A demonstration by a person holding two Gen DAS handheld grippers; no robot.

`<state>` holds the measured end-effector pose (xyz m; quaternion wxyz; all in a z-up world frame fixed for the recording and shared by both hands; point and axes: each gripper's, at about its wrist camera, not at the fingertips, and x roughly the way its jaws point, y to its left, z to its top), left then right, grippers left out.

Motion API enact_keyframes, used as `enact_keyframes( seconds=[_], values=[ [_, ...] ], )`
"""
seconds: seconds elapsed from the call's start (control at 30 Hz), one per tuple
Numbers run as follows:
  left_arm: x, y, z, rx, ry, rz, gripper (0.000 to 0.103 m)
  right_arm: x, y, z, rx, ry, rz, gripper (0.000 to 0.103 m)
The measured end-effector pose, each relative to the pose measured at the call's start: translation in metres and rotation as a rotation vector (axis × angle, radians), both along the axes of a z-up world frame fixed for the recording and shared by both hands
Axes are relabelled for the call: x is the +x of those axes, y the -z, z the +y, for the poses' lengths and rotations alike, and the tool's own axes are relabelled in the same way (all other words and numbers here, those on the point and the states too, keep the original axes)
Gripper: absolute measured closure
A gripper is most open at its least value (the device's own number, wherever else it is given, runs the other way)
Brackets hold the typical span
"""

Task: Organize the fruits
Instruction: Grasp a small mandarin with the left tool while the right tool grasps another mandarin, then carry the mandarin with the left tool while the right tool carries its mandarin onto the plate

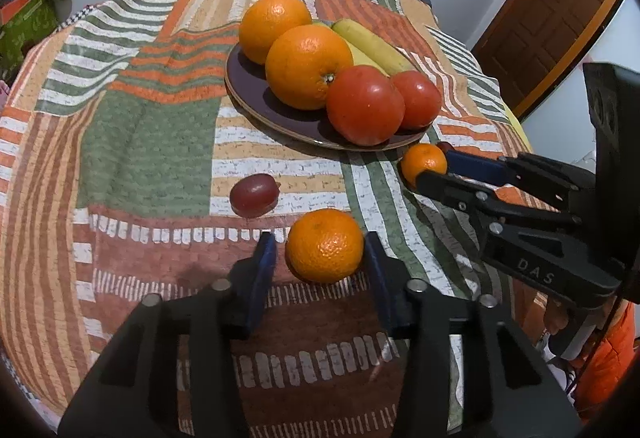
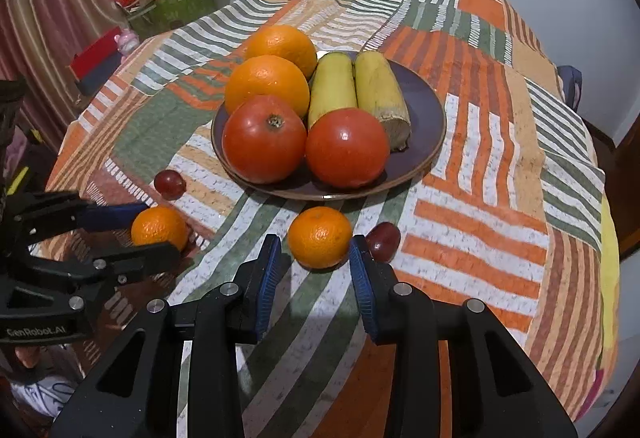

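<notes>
Straddling a mandarin (image 1: 324, 246) on the patchwork cloth (image 1: 152, 141), the left gripper (image 1: 320, 258) has pads still short of it; the right gripper (image 2: 316, 258) likewise brackets another mandarin (image 2: 319, 237) (grape (image 2: 383, 236) beside), below the plate (image 2: 424, 105).

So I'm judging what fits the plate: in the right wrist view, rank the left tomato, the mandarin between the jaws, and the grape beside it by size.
1. Left tomato
2. Mandarin, though nearer the camera
3. Grape
</notes>
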<state>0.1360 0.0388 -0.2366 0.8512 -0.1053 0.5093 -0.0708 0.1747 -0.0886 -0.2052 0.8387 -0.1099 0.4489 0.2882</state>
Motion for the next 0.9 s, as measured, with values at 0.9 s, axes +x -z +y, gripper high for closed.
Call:
enact_keyframes(
  seconds=[0.9],
  values=[
    [0.029, -0.07, 0.024, 0.05, -0.029, -0.2, 0.066, 0.003, -0.041, -0.001, 0.032, -0.01, -0.12, 0.072]
  ],
)
